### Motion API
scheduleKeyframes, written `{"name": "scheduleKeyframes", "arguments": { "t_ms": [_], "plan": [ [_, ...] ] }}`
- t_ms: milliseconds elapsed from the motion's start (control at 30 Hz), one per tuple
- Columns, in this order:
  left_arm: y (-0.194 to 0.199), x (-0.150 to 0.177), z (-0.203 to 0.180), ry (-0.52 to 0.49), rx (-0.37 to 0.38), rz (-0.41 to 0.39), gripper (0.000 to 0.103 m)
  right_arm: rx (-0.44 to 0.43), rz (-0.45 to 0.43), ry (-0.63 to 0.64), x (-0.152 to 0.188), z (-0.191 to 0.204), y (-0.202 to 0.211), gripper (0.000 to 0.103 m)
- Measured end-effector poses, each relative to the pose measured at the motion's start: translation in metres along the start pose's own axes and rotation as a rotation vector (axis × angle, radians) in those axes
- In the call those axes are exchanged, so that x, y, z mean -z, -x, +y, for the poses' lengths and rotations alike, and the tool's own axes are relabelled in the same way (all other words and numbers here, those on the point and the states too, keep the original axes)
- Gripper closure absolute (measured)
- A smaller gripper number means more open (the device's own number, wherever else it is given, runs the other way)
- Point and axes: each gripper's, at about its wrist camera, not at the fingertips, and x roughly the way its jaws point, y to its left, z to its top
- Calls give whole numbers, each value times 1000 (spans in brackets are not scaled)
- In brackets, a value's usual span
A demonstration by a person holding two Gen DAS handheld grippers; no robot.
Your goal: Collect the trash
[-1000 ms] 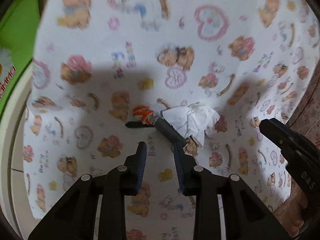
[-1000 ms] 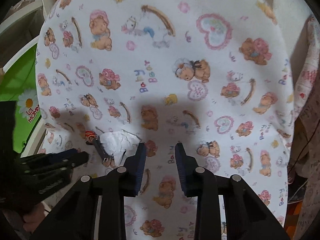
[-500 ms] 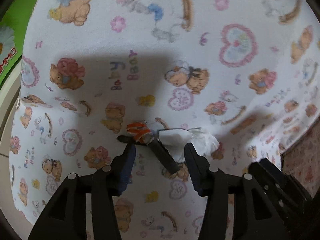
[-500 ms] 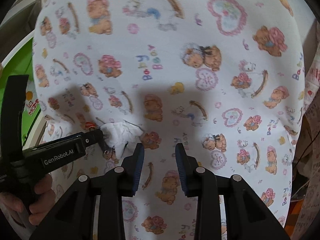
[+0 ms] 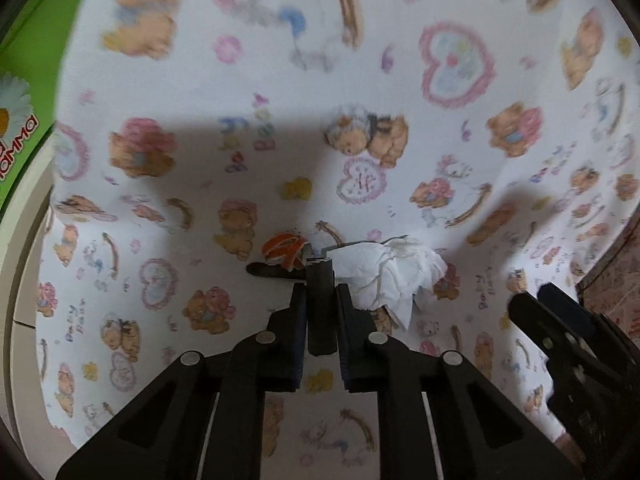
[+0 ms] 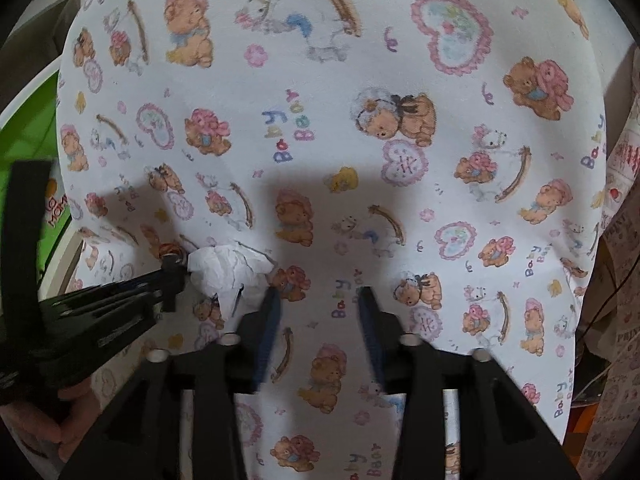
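A dark grey stick (image 5: 320, 312) lies on the teddy-bear cloth (image 5: 360, 80), beside a crumpled white tissue (image 5: 396, 276) and an orange-and-white scrap (image 5: 284, 248). My left gripper (image 5: 320, 292) is closing, its pads pressing on both sides of the stick. In the right wrist view the left gripper (image 6: 172, 276) holds that stick (image 6: 171, 292) at the tissue's (image 6: 224, 272) left edge. My right gripper (image 6: 318, 296) is opening with nothing between its fingers. Its left finger stands just right of the tissue. It also shows at the right edge of the left wrist view (image 5: 536, 304).
A green box with a daisy print (image 5: 16, 120) and a cream ledge (image 5: 24, 280) border the cloth on the left. Printed paper or fabric (image 6: 620, 240) lies along the right side. A person's hand (image 6: 40, 420) grips the left tool's handle.
The left gripper moved in over the dark stick, spread its jaws around it, then closed them on it. The right gripper's jaws have widened. The tissue has stayed put.
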Motion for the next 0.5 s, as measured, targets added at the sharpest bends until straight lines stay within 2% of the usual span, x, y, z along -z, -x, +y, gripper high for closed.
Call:
{"name": "scheduleKeyframes", "arguments": {
  "t_ms": [133,200,300,400,500],
  "plan": [
    [10,3,10,16,1,16,90,-18,12,-33,-7,-4,1,45],
    [9,7,15,26,-22,50,90,-66,60,-73,-11,-7,-5,42],
    [6,13,20,43,-30,75,90,-190,160,-170,-17,-12,-23,42],
    [10,7,23,36,-34,57,90,-180,159,-201,-23,-10,-34,42],
    [20,5,22,0,-74,1,90,-145,145,-206,-26,0,-46,42]
  ]
}}
